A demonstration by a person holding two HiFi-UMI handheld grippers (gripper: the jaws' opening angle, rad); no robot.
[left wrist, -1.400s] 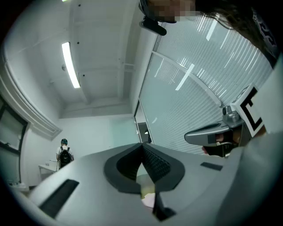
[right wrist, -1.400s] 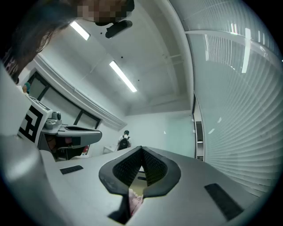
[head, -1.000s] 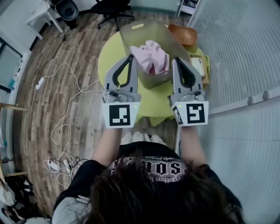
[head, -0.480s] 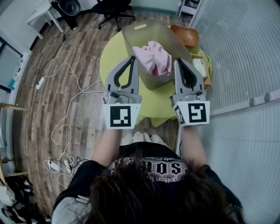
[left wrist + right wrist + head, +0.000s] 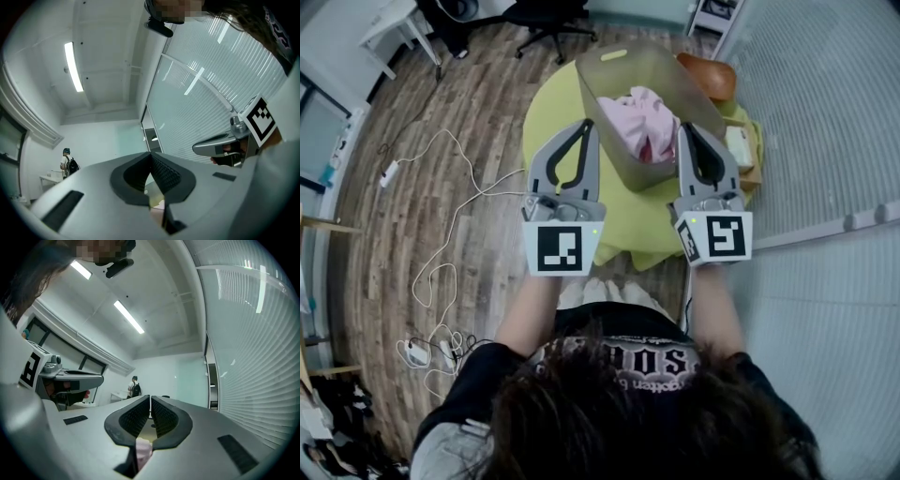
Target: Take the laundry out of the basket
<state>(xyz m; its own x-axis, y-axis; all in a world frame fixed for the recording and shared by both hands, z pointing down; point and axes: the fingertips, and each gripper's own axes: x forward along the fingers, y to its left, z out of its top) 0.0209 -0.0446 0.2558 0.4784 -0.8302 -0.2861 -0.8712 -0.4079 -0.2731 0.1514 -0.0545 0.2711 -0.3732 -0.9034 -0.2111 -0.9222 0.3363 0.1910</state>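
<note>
Holding both grippers above the counter (image 5: 540,111), I see left gripper (image 5: 589,124) and right gripper (image 5: 686,127) fingers closed, empty, flanking the basket (image 5: 623,159) with pink laundry (image 5: 645,117).

Tan plastic basket (image 5: 619,75) is seen upright on the round yellow-green table (image 5: 548,112), toward its far right part, open top up, with a handle slot cut in the far rim. Pink laundry (image 5: 645,122) is bunched inside, crumpled, piled to about rim height, mostly against the right wall.
</note>
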